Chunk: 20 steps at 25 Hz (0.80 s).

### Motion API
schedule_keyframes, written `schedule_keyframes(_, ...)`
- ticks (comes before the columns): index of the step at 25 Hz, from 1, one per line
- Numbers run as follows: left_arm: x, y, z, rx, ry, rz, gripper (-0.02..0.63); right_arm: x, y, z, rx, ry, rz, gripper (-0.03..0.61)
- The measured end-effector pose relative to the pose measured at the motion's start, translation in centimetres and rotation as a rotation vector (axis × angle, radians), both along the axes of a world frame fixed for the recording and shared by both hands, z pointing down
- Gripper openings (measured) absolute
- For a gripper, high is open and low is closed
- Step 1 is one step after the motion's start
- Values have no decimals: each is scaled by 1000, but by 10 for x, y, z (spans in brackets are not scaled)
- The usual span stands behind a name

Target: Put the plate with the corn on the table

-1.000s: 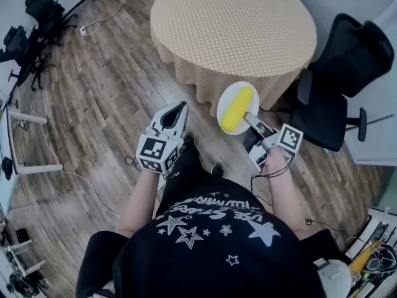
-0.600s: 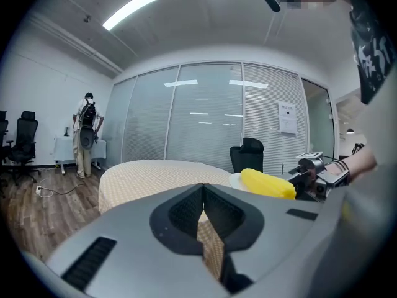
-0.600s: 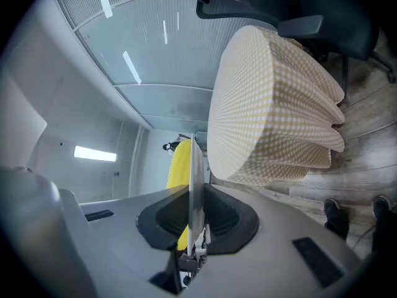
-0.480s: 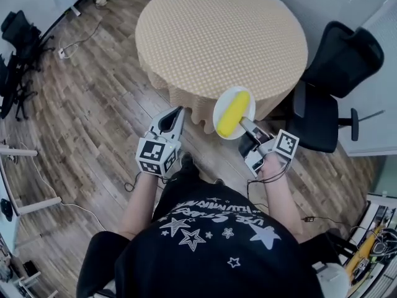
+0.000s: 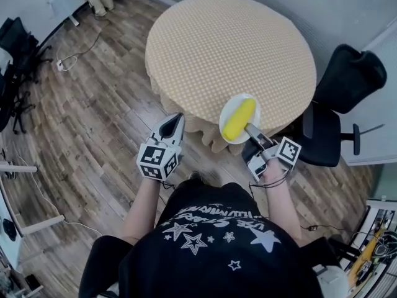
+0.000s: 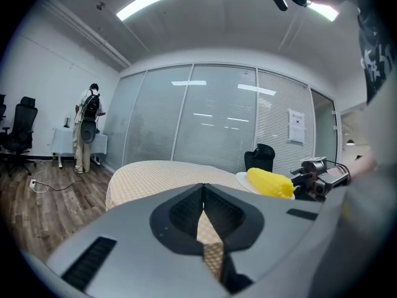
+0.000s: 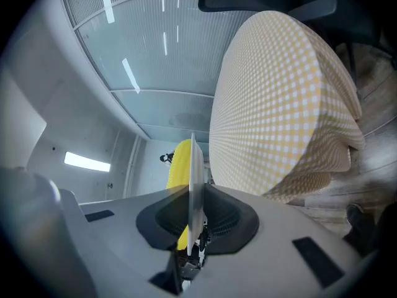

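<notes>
The left gripper [image 5: 176, 120] hangs with its jaws pressed together and nothing between them. The round table under a yellow-and-white checked cloth [image 5: 229, 48] lies ahead of its tips. To its right, the round white plate [image 5: 230, 110] carrying the yellow cob of corn [image 5: 239, 118] juts forward from the right gripper [image 5: 249, 129], whose jaws are clamped on the plate's near rim. In the right gripper view the plate stands edge-on between those jaws, with the corn to its left. The plate's far half overlaps the table's near edge; whether they touch cannot be told. A black office chair [image 5: 338, 98] stands to the right of that gripper.
</notes>
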State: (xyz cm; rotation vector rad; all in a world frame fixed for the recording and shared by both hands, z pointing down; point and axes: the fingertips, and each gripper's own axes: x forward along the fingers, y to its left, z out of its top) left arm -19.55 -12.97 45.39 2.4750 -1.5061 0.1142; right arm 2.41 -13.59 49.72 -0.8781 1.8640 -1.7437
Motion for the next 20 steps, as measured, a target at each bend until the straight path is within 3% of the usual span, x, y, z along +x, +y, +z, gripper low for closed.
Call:
schedule_keyframes(9,-20,-29,15,-39,13,2,8,-29,-31,8,-28,25,-21,52)
schedule_keyframes(20,-36,-89,18,-61,-33,-31,8,-52,-122,21,-34,7,-68,52)
